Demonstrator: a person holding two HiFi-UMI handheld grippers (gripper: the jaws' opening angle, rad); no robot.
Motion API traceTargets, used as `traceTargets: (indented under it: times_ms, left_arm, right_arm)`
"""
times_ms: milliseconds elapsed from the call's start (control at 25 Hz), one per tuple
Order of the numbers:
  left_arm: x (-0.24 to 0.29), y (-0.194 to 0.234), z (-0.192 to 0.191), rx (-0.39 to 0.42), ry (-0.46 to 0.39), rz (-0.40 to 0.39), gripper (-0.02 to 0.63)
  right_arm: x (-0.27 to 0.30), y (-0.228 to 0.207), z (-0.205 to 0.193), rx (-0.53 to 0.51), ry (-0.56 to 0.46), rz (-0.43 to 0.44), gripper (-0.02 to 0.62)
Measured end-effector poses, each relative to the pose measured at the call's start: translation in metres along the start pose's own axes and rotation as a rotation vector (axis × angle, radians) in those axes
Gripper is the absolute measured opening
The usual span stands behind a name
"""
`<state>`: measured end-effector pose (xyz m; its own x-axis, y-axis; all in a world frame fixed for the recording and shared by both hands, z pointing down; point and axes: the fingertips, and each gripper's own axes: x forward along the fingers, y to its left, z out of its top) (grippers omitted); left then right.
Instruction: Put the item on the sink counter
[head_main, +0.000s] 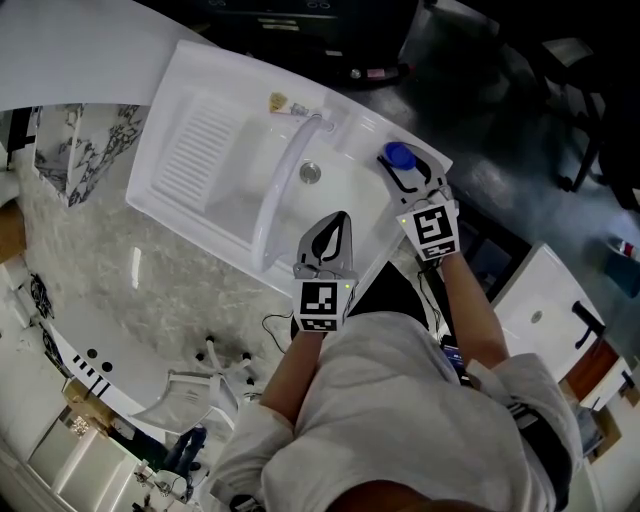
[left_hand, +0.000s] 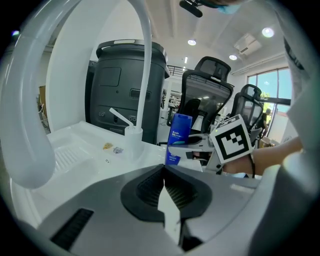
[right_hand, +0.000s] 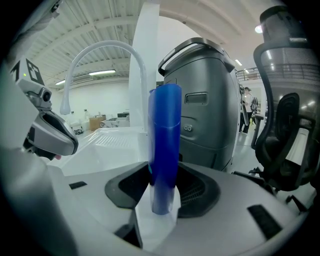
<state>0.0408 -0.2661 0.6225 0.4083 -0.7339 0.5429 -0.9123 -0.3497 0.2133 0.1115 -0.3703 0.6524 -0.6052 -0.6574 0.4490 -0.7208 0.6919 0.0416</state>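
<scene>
A blue bottle (head_main: 398, 156) (left_hand: 179, 136) (right_hand: 164, 145) stands upright between the jaws of my right gripper (head_main: 408, 178) (right_hand: 160, 197), which is shut on it. It is over the right corner of the white sink counter (head_main: 190, 200), just right of the basin. Whether its base touches the counter I cannot tell. My left gripper (head_main: 338, 225) (left_hand: 165, 181) is over the near rim of the basin, shut with nothing in it. It also shows at the left of the right gripper view, left gripper (right_hand: 50, 135). The arched white faucet (head_main: 285, 180) rises between basin and drainboard.
Small bits lie by the faucet base (head_main: 278, 100) (left_hand: 112, 148). A big grey bin (left_hand: 125, 85) (right_hand: 210, 110) stands behind the sink, with office chairs (left_hand: 205, 95) to its right. A marble-patterned block (head_main: 80, 160) sits left of the sink.
</scene>
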Motion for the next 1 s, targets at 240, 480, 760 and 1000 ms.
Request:
traceTargets:
  times_ms: [240,480,760,1000]
  left_arm:
    - [-0.0016,0.0019,0.0012,-0.003,-0.001,0.004,0.011]
    - [-0.0031,0.0059,0.0021,-0.004,-0.006,0.009,0.011]
    - [-0.0046,0.0032,0.0014,-0.001,-0.009,0.002,0.011]
    - [-0.0093,0.0009,0.0022,0.003,-0.014,0.002,0.009]
  right_arm:
    - [0.0074,-0.0027,0.0027,0.003,-0.006,-0.002,0.158]
    - [0.0090,0.0003,0.0016,-0.024,0.000,0.001,0.160]
    - [0.0059,0.0027,-0.0018,-0.030,0.003,-0.003,0.158]
    - [0.0055,0.0020,-0.0024,-0.024,-0.009,-0.010,0.160]
